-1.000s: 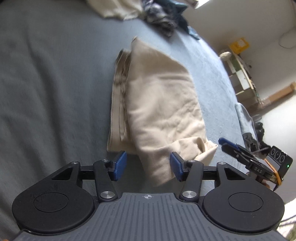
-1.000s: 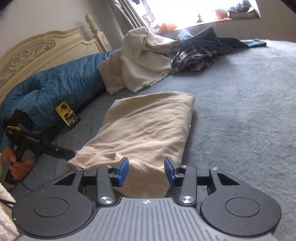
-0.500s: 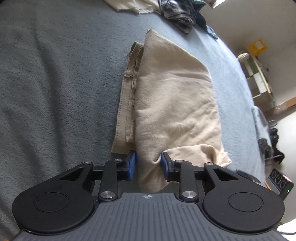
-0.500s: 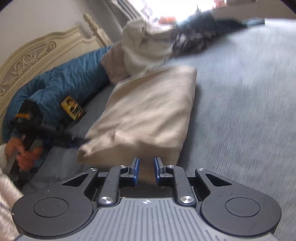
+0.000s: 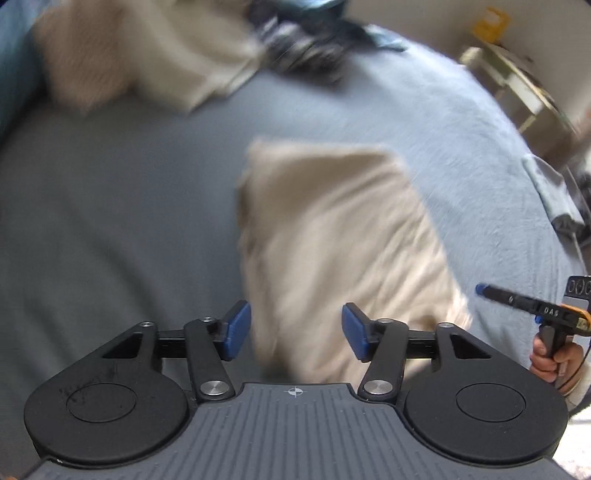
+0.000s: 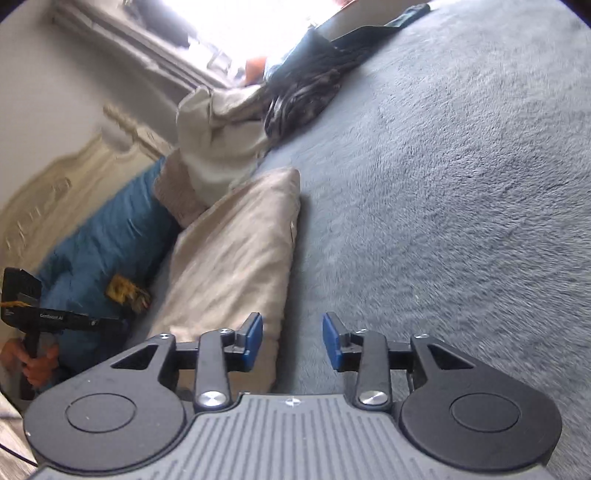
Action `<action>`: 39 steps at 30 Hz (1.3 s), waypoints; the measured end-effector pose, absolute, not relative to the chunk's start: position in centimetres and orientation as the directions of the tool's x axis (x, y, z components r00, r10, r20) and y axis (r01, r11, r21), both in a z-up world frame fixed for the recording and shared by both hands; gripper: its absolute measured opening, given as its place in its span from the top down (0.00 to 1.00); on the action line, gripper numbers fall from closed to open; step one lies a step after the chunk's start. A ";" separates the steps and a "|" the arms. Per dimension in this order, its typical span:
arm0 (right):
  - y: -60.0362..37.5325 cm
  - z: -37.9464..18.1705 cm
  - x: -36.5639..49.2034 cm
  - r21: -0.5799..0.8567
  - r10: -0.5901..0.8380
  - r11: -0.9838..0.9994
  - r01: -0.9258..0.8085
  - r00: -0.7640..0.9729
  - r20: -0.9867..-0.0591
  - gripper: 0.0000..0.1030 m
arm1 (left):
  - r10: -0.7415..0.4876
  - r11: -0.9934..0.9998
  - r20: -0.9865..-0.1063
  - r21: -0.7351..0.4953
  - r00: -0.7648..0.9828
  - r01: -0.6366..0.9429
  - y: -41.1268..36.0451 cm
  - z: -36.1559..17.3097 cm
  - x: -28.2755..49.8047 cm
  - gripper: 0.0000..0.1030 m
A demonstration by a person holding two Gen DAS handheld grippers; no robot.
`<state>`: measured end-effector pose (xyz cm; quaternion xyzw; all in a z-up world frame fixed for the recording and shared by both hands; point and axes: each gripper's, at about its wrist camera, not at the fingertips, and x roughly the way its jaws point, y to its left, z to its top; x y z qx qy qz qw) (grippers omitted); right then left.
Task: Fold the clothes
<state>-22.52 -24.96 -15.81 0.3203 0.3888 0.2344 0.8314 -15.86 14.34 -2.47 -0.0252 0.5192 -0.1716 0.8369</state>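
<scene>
Left gripper, nearest the left wrist camera: black linkage arms with blue rectangular pads, jaws opening, released, the pads clear of the cloth. Beyond and beneath the gap lies the folded garment, beige, soft and creased, roughly oblong, its near end reaching between the pads in this view without being pressed.

Right gripper: same construction, jaws opening, released. The gap between the pads shows bedcover, and the left pad overlaps the garment's near corner in the picture; contact there cannot be told. In the left wrist view this gripper appears to the right of the garment, held by a hand.

The garment rests flat on the bedcover, a grey-blue fleecy surface with a short nap. To the garment's left in the right wrist view lies a blue quilted duvet with a yellow label. Just past the garment's far end sits a heap of unfolded clothes, cream cloth against dark patterned fabric.

Beyond the duvet stands a cream carved headboard; farthest, a bright window. In the left wrist view, a pale shelf unit stands off the bed, blurred.
</scene>
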 end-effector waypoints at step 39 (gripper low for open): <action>-22.8 -18.4 -21.0 0.765 0.806 0.574 -0.292 0.366 -0.465 0.80 | -0.362 0.924 -0.775 -0.224 0.518 0.312 5.9 -12.5 -2.4 0.40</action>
